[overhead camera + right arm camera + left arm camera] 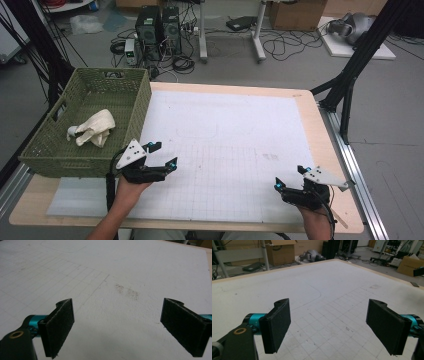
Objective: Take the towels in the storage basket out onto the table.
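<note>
My left tongs [165, 155] hang low over the near left of the worktop [305, 107], jaws spread wide with nothing between them; in the left gripper view only the gridded white sheet [329, 285] lies past the pads [277, 325]. My right tongs [289, 177] sit over the near right corner, likewise wide open and empty, and a faint smudge [127, 292] marks the sheet ahead of them.

The cloth [93, 128] is the nearest thing to my left tongs. It lies inside the green basket [131, 107], which stands at the worktop's left edge, just beside my left hand [131, 187].

I think the risks lie in the reach. The wall stands between my left tongs and the cloth, so a flat approach would likely knock the rim and shove the basket toward the edge. A shallow pinch might catch a single fold, and the rest could trail and snag on the weave.

The cloth is cream, soft and crumpled into a loose heap, with one pale end poking toward the left wall. It looks limp, with no firm edge to grip.
</note>
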A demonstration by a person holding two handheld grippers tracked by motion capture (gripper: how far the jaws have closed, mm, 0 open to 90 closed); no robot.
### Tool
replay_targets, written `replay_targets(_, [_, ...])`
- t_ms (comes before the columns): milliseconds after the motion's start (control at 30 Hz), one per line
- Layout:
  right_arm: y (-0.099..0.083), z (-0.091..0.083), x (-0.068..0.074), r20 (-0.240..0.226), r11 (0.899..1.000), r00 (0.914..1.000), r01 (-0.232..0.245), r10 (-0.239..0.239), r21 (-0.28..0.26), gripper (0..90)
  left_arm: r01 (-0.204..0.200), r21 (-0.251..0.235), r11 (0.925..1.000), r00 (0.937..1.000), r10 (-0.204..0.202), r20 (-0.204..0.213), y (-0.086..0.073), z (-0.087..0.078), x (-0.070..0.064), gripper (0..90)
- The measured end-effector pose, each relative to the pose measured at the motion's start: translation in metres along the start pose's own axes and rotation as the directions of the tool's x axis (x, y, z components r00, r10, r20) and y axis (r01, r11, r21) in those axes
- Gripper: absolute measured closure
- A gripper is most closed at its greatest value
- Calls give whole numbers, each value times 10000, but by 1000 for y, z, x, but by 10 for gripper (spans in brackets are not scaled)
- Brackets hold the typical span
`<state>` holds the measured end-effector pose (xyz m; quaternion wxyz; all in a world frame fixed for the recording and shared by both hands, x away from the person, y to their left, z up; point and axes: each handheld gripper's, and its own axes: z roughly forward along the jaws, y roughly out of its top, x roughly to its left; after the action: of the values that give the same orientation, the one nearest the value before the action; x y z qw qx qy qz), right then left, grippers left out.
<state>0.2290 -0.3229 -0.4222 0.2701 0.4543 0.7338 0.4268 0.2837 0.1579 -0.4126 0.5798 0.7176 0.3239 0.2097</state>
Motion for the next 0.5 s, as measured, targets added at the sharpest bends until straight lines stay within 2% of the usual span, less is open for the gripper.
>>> replay_targets(33, [2, 4, -1, -33, 10000, 10000, 10, -10, 81, 110, 29, 11, 10000, 10000, -29, 31, 1, 0, 1, 202])
replay_targets(67, [2, 5, -2, -69, 9998, 10000, -22, 24, 184, 110, 328, -167, 9993, 9994, -327, 66, 3, -2, 2, 202])
replay_targets(133, [4, 6, 0, -162, 9997, 9999, 30, -26, 237, 110, 368, -273, 9990, 9993, -366, 70, 4, -5, 1, 201])
replay_targets(200, [6, 4, 4, -223, 9998, 9996, 165, -163, 93, 110, 237, -466, 9986, 9997, -237, 2, 11, -13, -2, 201])
replay_targets(300, [7, 2, 8, -255, 9998, 9994, 214, -215, -33, 110, 260, -559, 9981, 9997, -260, 8, 16, -17, -2, 198])
replay_targets(333, [8, 2, 12, -391, 9994, 9987, 322, -326, -110, 110, 205, -598, 9980, 9998, -206, -8, 19, -19, -3, 197])
replay_targets(500, [10, 7, 15, -644, 9987, 9966, 504, -509, -97, 110, -6, -919, 9958, 9999, -4, -106, 36, -32, -3, 199])
